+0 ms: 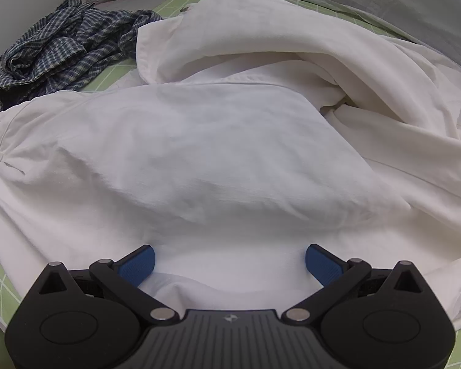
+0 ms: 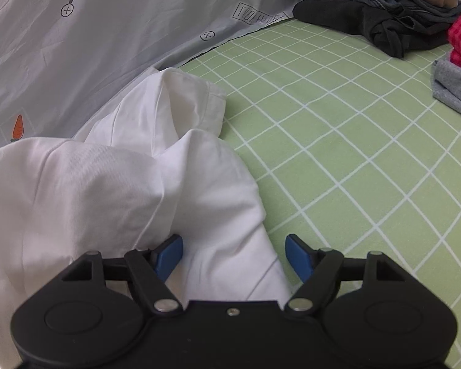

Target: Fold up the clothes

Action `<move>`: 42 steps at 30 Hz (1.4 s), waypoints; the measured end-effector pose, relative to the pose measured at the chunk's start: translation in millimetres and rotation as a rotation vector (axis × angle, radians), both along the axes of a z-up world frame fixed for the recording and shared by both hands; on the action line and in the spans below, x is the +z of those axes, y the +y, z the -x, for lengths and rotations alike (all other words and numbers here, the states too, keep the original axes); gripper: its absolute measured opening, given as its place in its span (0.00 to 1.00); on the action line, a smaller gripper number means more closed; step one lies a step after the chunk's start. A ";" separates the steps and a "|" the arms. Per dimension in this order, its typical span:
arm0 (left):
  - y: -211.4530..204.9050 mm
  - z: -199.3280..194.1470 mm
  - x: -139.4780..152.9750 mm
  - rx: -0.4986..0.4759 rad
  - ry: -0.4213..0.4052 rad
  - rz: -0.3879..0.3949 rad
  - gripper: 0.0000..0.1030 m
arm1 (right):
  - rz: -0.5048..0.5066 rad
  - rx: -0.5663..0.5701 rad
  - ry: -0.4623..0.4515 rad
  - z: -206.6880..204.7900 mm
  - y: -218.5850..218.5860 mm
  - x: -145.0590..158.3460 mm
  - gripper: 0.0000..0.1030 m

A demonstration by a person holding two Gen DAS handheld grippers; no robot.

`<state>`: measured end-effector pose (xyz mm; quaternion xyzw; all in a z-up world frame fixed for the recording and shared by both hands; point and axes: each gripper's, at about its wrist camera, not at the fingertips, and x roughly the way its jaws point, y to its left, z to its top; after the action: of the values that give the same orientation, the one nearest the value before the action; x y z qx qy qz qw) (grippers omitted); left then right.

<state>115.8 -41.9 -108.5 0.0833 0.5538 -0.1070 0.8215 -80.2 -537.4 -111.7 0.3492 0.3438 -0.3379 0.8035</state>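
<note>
Both hand-held grippers [image 1: 229,259] [image 2: 233,253] wide over white shirt [image 1: 199,153].

L gripper [image 1: 230,266]: matte black body, ribbed grey centre plate w/ small logo at 12 o'clock, two round caps at 4 and 8, silver pivot pins, blue textured pads [image 1: 137,264]. R gripper [image 2: 233,258]: same black linkage, plain centre, one silver screw, blue pads [image 2: 298,256].

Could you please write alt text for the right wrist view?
The right gripper hangs open over a fold of a crumpled white cotton shirt lying on a green grid-patterned sheet. Folded dark clothes are piled at the far right corner.
</note>
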 end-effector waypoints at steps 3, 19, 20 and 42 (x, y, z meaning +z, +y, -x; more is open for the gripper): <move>-0.7 0.9 0.4 0.001 -0.006 0.002 1.00 | 0.035 0.043 0.006 -7.7 9.1 0.7 0.50; -2.0 -1.3 1.5 -0.030 -0.018 0.006 1.00 | 0.427 -0.064 0.368 101.7 81.8 33.6 0.21; -2.0 -1.8 1.5 -0.033 -0.018 0.006 1.00 | 0.366 -0.085 0.404 106.8 76.3 21.0 0.25; -0.6 -2.3 1.3 -0.041 -0.021 0.008 1.00 | 0.270 -0.319 0.204 126.8 24.8 21.9 0.09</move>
<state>118.0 -42.5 -107.3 0.0925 0.5428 -0.1252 0.8253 -207.0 -512.6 -89.8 0.2524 0.3153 -0.5370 0.7406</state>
